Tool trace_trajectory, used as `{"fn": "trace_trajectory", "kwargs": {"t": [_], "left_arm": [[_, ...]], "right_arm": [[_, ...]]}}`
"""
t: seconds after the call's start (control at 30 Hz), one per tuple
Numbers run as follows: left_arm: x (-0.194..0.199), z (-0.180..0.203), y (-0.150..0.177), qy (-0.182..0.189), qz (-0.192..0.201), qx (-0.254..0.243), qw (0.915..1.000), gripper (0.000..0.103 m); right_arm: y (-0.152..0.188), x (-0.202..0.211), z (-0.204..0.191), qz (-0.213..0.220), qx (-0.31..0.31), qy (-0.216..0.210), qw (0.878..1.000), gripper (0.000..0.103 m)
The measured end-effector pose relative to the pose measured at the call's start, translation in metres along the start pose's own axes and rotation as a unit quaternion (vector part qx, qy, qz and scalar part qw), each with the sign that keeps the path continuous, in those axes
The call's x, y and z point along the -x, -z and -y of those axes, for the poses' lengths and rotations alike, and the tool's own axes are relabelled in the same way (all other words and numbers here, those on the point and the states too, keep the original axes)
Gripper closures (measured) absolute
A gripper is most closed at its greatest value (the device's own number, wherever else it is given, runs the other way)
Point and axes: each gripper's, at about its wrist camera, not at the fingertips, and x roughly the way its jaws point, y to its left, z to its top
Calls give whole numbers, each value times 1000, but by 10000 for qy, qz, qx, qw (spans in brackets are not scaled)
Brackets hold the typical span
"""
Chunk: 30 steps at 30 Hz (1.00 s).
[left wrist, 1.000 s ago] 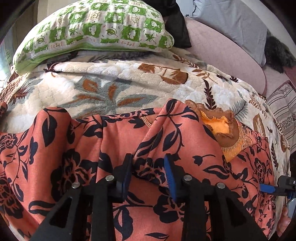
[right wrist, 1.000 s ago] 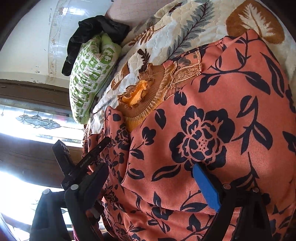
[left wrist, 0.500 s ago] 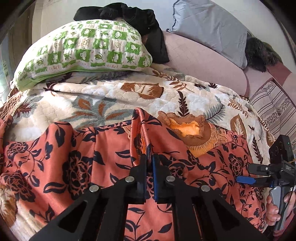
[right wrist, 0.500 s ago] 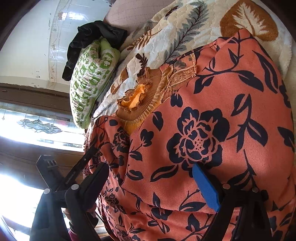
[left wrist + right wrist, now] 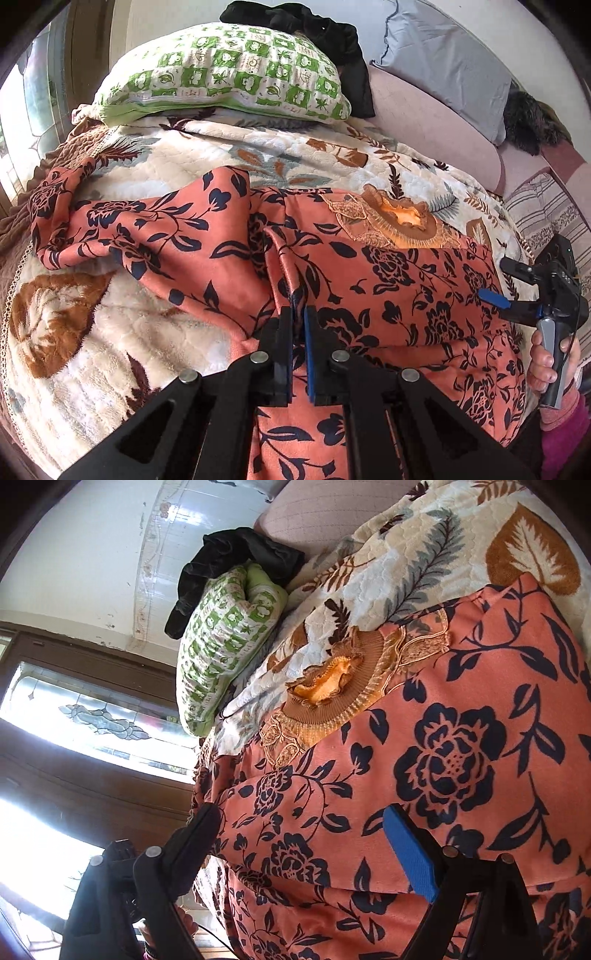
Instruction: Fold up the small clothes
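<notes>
A coral garment with dark blue flowers (image 5: 369, 273) lies spread on a bed, its brown and orange ruffled collar (image 5: 406, 221) towards the pillows. My left gripper (image 5: 298, 314) is shut on a raised fold of this garment near its middle. One sleeve (image 5: 122, 229) trails off to the left. My right gripper (image 5: 303, 823) is open, its fingers straddling the garment's right side (image 5: 443, 760) without pinching it. It also shows at the right edge of the left wrist view (image 5: 495, 299), held by a hand.
A cream quilt with leaf prints (image 5: 280, 155) covers the bed. A green checked pillow (image 5: 229, 74) with black cloth (image 5: 314, 22) behind it lies at the head. A grey pillow (image 5: 450, 66) and a striped cloth (image 5: 543, 218) lie to the right. A window (image 5: 74, 716) is beside the bed.
My left gripper closed on a fold of the garment and pulled it back and up, so the fabric bunched and the left sleeve came into view. My right gripper stayed open in place.
</notes>
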Motion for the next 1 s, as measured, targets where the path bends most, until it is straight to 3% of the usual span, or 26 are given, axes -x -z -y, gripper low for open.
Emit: {"fn": "trace_trajectory", "kwargs": {"t": [0.03,0.13,0.17,0.23,0.3,0.37,0.43,0.53,0.63,0.7,0.8,0.83,0.9,1.0], "left_arm": [[-1,-2,1,-12,-77,19,10000,97],[9,-23,-2,-511,58,302,9982,97],[17,-36,-5,-600,197,502,9967,96],[34,-68,-10,-785,461,1162,9890,81],[48,-102,-11,-1126,757,1853,9733,36],[50,-130,-4,-1277,904,2546,9543,29],[42,-158,4,-805,884,3192,9401,29],[27,-189,13,-260,979,4003,9108,29],[18,-216,17,-153,1318,4583,8788,29],[15,-226,17,-186,1526,4780,8648,29],[7,-240,10,-95,1641,4808,8613,30],[3,-242,8,-108,1651,4791,8620,36],[-5,-244,2,-100,1617,4692,8681,88],[-6,-235,-10,-454,1660,4332,8847,91]], "right_arm": [[3,-9,-1,-66,44,135,9999,33],[11,-41,4,-468,301,832,9950,47],[12,-42,4,-398,351,893,9946,48],[11,-38,0,-441,415,916,9940,48],[11,-39,-2,-529,519,972,9925,48],[11,-43,3,-558,482,983,9924,48],[11,-44,5,-569,490,978,9924,48],[11,-46,3,-608,593,998,9914,46],[12,-49,0,-586,688,1001,9909,43],[14,-51,-4,-584,796,1041,9896,40],[17,-53,-10,-571,1038,1136,9864,36],[18,-54,-12,-572,1122,1174,9851,35],[20,-56,-15,-570,1251,1247,9826,34],[21,-56,-17,-555,1316,1301,9812,34]]}}
